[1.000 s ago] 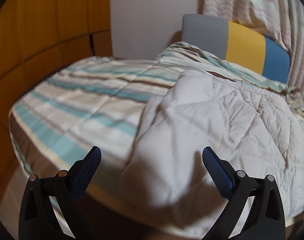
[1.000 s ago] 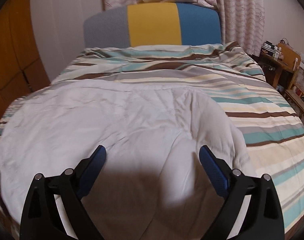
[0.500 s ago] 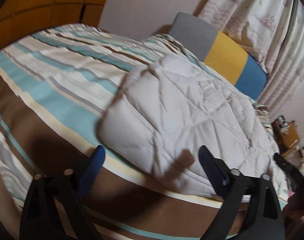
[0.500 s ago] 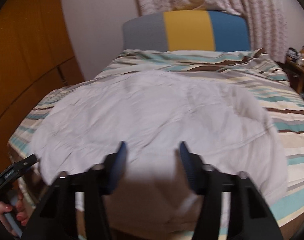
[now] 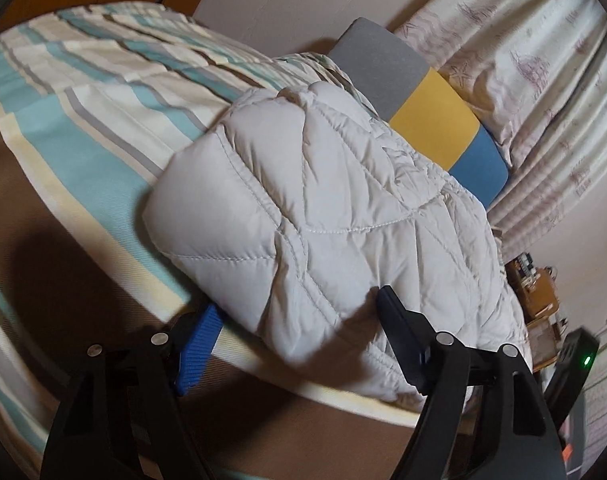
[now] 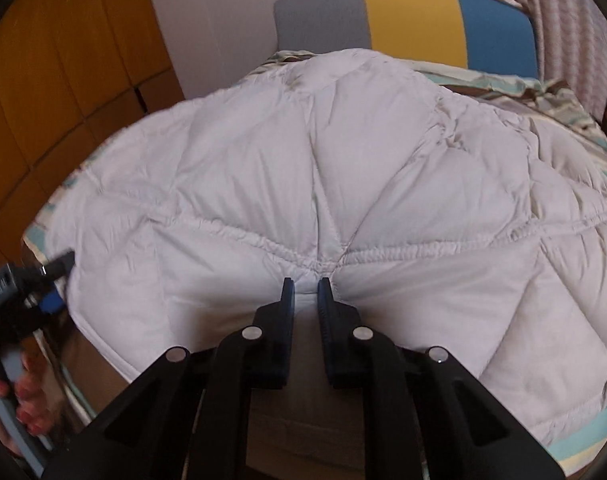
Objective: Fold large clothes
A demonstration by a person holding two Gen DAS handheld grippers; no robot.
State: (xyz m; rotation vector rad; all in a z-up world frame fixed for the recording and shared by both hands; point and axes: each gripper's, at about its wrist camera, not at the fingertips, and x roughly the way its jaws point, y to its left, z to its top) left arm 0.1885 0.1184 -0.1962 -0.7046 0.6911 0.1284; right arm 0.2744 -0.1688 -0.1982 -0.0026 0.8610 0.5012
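The puffy white quilt (image 6: 343, 184) lay on the striped bed (image 5: 75, 120). The right gripper (image 6: 305, 286) had just squeezed nearly shut, pinching its near edge. The left gripper (image 5: 299, 328) was closing around the quilt's corner, jaws still wide.

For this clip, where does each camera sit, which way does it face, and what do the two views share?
Left wrist: on the left gripper, facing down at the near corner of the white quilted duvet; its jaws straddle that corner and have been closing.
Right wrist: on the right gripper, facing the headboard; shut on the duvet's near edge, a hand at lower left.
Shared: duvet, striped bedspread, headboard.
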